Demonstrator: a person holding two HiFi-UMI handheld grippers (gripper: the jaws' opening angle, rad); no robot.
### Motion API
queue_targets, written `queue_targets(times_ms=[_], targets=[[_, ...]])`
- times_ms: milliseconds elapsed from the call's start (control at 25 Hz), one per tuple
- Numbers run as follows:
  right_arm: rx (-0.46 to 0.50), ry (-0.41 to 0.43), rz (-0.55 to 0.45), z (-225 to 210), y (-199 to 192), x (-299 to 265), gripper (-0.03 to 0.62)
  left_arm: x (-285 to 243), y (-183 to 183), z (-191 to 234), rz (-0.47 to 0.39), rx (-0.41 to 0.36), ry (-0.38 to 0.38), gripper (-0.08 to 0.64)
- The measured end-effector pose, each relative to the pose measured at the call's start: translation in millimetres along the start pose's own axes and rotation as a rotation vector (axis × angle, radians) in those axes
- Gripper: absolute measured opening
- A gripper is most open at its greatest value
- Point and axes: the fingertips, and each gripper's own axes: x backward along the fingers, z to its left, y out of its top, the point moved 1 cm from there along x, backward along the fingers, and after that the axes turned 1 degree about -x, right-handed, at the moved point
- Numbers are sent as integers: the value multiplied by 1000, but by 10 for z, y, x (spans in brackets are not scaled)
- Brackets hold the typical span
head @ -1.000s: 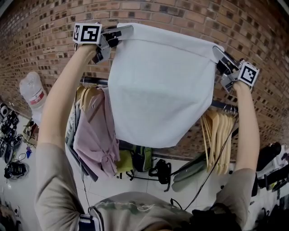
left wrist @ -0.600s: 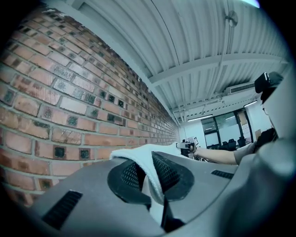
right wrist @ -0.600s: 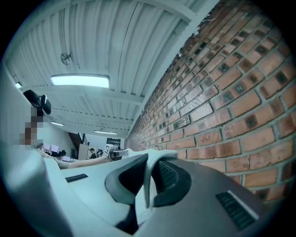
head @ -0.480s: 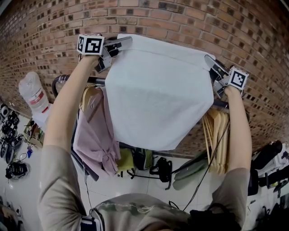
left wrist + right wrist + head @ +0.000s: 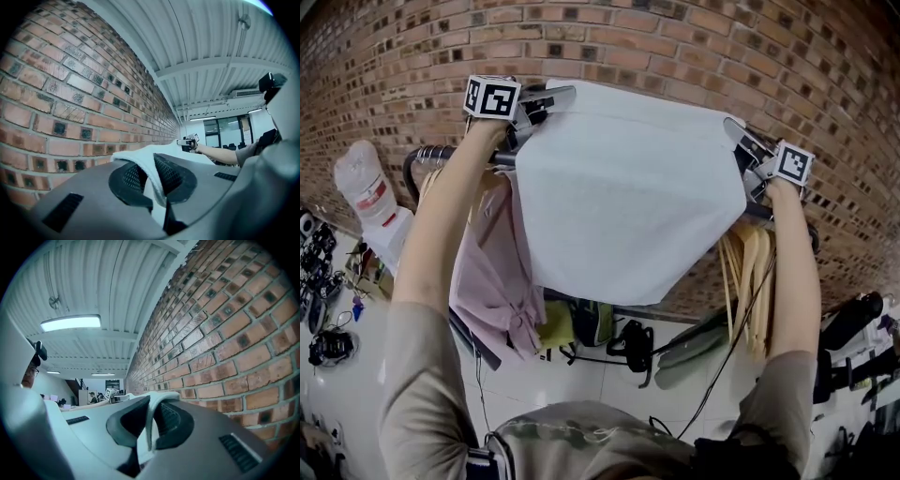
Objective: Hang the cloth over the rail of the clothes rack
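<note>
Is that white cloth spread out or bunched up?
Spread out: the left tongs and right tongs each pinch a top corner, and the cloth hangs flat between them, in front of the rail.

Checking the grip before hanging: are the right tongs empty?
No, the right tongs are shut on a fold of the white cloth.

The cloth (image 5: 628,197), the left gripper (image 5: 561,95) and the right gripper (image 5: 735,129) have come nearer the rail (image 5: 436,152). The right gripper has drawn inward along it.
</note>
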Motion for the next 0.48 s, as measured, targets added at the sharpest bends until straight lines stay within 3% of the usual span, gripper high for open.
queue_targets(times_ms=[480], targets=[[0,-4,52,-12,-125,-50,20,-12,-116,121,32,87,48,18]])
